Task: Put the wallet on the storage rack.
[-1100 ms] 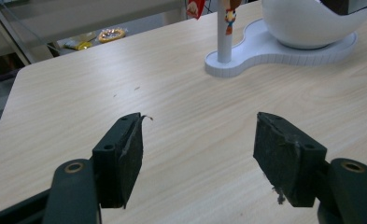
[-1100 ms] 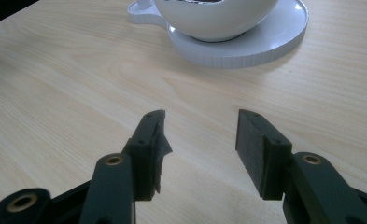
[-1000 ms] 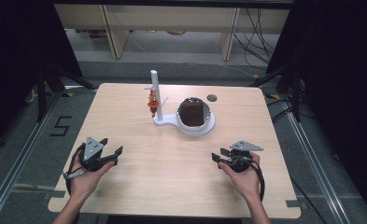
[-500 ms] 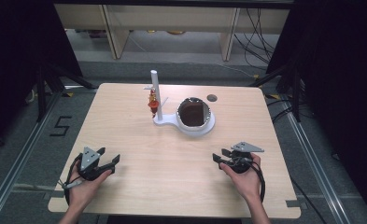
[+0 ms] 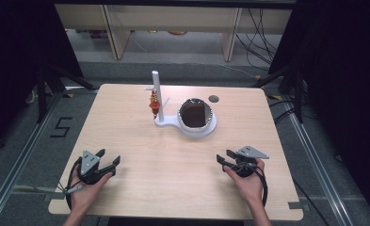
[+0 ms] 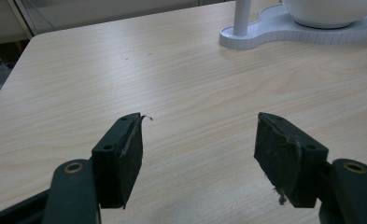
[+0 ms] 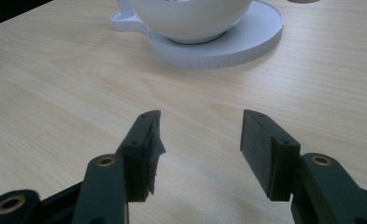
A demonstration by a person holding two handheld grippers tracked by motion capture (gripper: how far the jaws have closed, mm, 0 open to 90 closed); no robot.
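A white stand (image 5: 166,123) sits at the table's far middle, with an upright post (image 5: 156,92) and a white bowl (image 5: 195,115) holding something dark. A small red and orange trinket (image 5: 153,104) hangs beside the post. My left gripper (image 5: 108,156) rests low at the near left, held by a hand, open, with bare wood between its pads (image 6: 130,156). My right gripper (image 5: 224,156) is at the near right, also hand-held, and it points toward the bowl (image 7: 190,18). Its jaws have just been opening and nothing is between them.
A small dark round hole (image 5: 213,99) marks the wooden table (image 5: 173,174) behind the bowl. The stand's base (image 6: 284,32) lies well ahead of both grippers. Cables trail from each gripper. Dark floor and metal rails surround the table.
My left gripper has come down and a little nearer the table's front edge, then stayed still. The right hand has kept its place.
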